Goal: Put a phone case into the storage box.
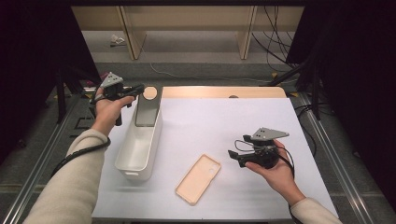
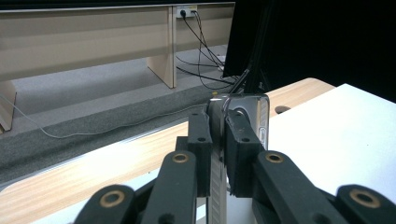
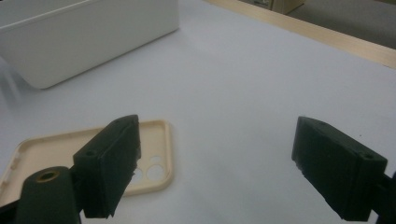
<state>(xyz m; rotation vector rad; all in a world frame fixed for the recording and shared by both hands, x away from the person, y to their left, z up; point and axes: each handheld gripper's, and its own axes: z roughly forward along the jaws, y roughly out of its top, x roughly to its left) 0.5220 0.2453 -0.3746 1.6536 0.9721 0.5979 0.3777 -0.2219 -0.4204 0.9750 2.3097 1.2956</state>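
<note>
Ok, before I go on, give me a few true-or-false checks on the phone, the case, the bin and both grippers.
1. The left gripper is shut on the phone. True.
2. The phone case lies inside the white bin. False: it lies on the table's white mat, beside the bin.
3. The right gripper has its jaws open with nothing between them. True.
4. The phone case lies with its hollow side down. False: the hollow side faces up.
5. The phone is held above the bin's far end. True.
</note>
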